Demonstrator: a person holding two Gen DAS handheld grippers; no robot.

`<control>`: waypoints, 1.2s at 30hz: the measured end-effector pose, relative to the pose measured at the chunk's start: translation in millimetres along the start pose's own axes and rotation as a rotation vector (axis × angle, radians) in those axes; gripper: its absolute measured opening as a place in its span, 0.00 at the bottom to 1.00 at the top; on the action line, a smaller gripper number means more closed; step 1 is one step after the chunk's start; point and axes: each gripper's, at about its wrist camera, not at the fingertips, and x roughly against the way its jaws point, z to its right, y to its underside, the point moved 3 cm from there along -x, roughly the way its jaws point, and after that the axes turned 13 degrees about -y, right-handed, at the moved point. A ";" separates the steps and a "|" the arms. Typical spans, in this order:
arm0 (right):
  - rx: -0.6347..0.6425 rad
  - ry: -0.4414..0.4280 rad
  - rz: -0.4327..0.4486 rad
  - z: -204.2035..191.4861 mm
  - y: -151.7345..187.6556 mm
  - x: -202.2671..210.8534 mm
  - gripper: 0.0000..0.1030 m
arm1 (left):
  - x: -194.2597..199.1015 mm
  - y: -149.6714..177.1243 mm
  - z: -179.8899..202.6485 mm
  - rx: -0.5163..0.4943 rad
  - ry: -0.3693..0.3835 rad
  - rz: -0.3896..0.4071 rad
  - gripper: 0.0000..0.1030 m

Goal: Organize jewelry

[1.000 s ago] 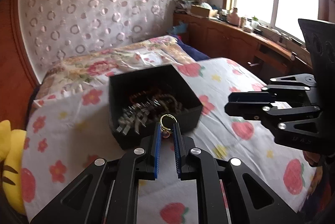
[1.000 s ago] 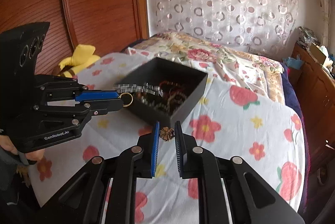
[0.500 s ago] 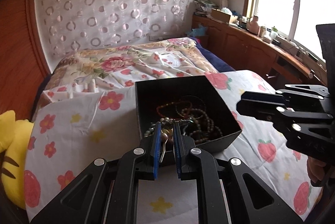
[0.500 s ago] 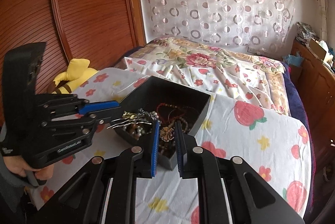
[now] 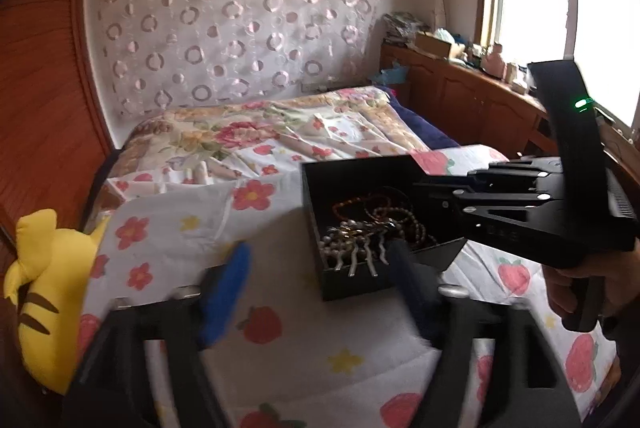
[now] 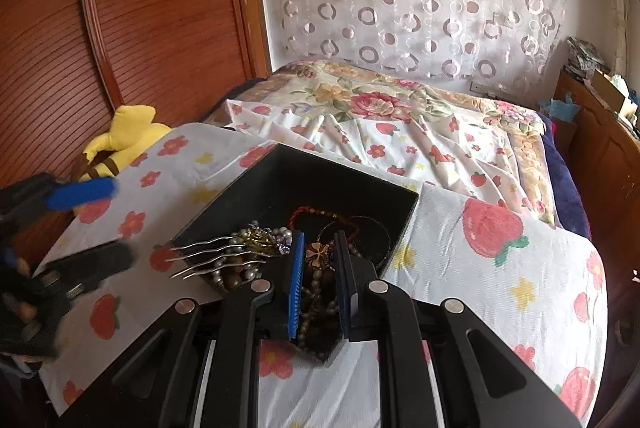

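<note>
While the right gripper point(image 6: 319, 260) is kept pinched on a small gold clover-shaped charm point(image 6: 318, 255) over the open black square box point(image 6: 404, 224) (presumably for dropping in), the left gripper point(image 5: 316, 260), whose jaws have just been opening, is held wide and empty beside the box's near wall. A silver pearl-decked hair comb point(image 6: 224, 256) overhangs the rim; flowered bedsheet point(image 6: 500, 268) lies free on all sides.

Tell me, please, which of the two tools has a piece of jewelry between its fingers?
The right tool: it is shut on the small gold flower charm over the black box. The left tool has just opened and grips nothing.
</note>
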 end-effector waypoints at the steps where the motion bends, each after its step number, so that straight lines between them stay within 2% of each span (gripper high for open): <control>1: -0.003 0.007 -0.002 1.0 -0.4 -2.5 0.17 | 3.6 0.3 -3.6 0.007 -0.007 0.010 0.77; 2: -0.005 0.016 -0.003 2.1 -0.9 -4.2 0.17 | 5.6 0.2 -6.0 0.010 -0.012 0.012 0.78; 4: -0.004 0.028 0.002 1.8 -0.7 -4.0 0.34 | 10.4 0.8 -11.9 0.021 -0.025 0.020 0.88; 5: -0.006 0.030 0.010 1.0 0.0 -2.1 0.39 | 14.2 2.0 -15.2 0.029 -0.037 0.032 0.90; 7: -0.010 0.033 0.028 0.5 0.4 2.4 0.55 | 21.0 4.9 -20.0 0.040 -0.046 0.048 0.92; 12: -0.002 0.061 0.081 -10.2 6.2 31.8 0.59 | 39.2 14.8 -23.5 0.069 -0.062 0.069 0.93; 15: 0.004 0.081 0.134 -21.7 18.8 60.5 0.73 | 54.1 23.1 -24.3 0.110 -0.047 0.087 0.93; 18: 0.000 0.108 0.167 -33.5 37.4 86.3 0.81 | 67.2 32.2 -21.3 0.131 -0.042 0.091 0.93; 21: 0.024 0.160 0.194 -48.8 57.4 107.3 0.93 | 82.3 40.1 -16.6 0.128 -0.069 0.109 0.93; 25: 0.012 0.180 0.240 -66.1 84.2 133.6 0.98 | 98.5 49.9 -11.5 0.126 -0.094 0.108 0.93; 29: -0.031 0.185 0.280 -78.1 110.8 157.8 0.98 | 116.9 62.8 -3.3 0.129 -0.089 0.101 0.93; 36: -0.086 0.216 0.316 -88.7 137.8 180.5 0.98 | 139.0 79.8 14.2 0.096 -0.092 0.105 0.93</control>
